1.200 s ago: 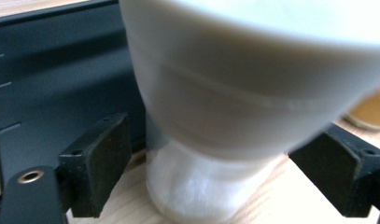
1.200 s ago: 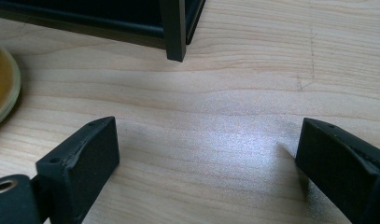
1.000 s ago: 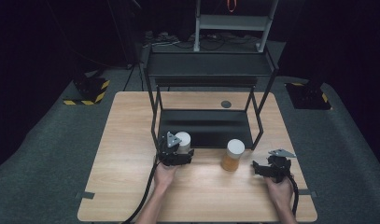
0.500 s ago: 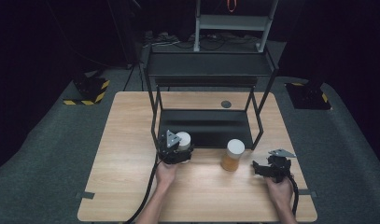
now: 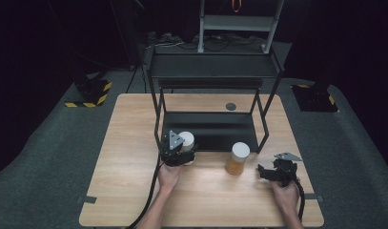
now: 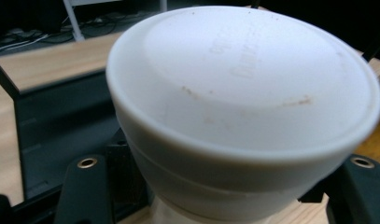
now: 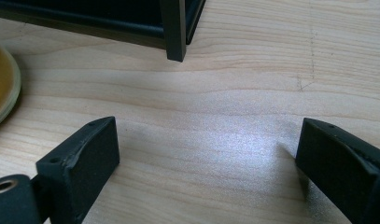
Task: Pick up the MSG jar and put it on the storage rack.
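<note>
A jar with a white lid [image 5: 186,140] stands at the front left corner of the black rack [image 5: 213,67]. My left gripper [image 5: 183,150] is shut on it, and its jaws have just been closing on the jar. In the left gripper view the white lid [image 6: 243,79] looms close, with a black jaw on either side of the jar below it. A second jar [image 5: 238,158], white-lidded with amber contents, stands on the table to the right. My right gripper [image 5: 270,171] rests low over the wood beside it, open, with nothing between its fingers [image 7: 82,154].
The rack's lower shelf [image 5: 215,131] sits on the wooden table [image 5: 129,191] just behind both jars; its front right leg [image 7: 173,32] is close ahead of my right gripper. A small dark disc [image 5: 230,106] lies behind the rack. The amber jar's edge [image 7: 1,84] is at my right gripper's left.
My left gripper's jaws have closed on the white-lidded jar, and gripper and jar sit slightly higher. The right hand and the amber jar have not moved.
</note>
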Motion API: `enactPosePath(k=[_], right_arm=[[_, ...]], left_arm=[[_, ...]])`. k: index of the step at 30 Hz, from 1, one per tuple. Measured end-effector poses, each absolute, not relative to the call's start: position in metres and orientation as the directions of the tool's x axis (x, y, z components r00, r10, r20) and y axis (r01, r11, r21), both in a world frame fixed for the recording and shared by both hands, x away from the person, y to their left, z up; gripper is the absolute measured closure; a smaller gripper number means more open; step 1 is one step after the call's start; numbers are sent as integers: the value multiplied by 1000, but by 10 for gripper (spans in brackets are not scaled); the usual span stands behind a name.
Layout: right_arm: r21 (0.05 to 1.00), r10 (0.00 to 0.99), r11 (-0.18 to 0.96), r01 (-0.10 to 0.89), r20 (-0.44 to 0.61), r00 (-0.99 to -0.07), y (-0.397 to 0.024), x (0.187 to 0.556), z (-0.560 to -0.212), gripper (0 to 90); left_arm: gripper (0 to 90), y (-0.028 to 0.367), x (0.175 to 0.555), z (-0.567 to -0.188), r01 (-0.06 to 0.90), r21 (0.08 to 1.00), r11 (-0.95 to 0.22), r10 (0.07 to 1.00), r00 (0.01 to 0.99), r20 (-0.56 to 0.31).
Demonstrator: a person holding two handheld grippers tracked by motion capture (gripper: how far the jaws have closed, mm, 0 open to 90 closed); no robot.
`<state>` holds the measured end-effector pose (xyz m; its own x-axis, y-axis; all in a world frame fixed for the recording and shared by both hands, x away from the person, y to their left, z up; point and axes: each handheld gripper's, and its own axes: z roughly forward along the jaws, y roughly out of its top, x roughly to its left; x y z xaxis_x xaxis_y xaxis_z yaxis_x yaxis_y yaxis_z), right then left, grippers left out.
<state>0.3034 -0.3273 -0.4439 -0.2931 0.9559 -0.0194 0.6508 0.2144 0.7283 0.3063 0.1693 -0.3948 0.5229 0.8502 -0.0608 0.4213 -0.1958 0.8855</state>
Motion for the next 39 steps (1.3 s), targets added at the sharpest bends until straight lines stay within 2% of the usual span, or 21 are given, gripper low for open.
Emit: enactPosePath(k=[13, 25, 33, 39], right_arm=[[728, 956, 214, 651, -19, -293, -327, 303, -444, 54], [728, 956, 214, 651, -19, -293, -327, 304, -444, 54], [729, 956, 215, 650, -20, -294, -327, 303, -444, 54], [728, 956, 215, 650, -20, -294, -327, 303, -444, 54]], left_arm=[[348, 195, 323, -319, 420, 880, -223, 783, 615, -95], [348, 211, 341, -227, 401, 884, -241, 729, 676, -109], [348, 210, 352, -186, 391, 883, -259, 716, 691, -96], [348, 212, 361, -161, 380, 896, -231, 720, 686, -106]])
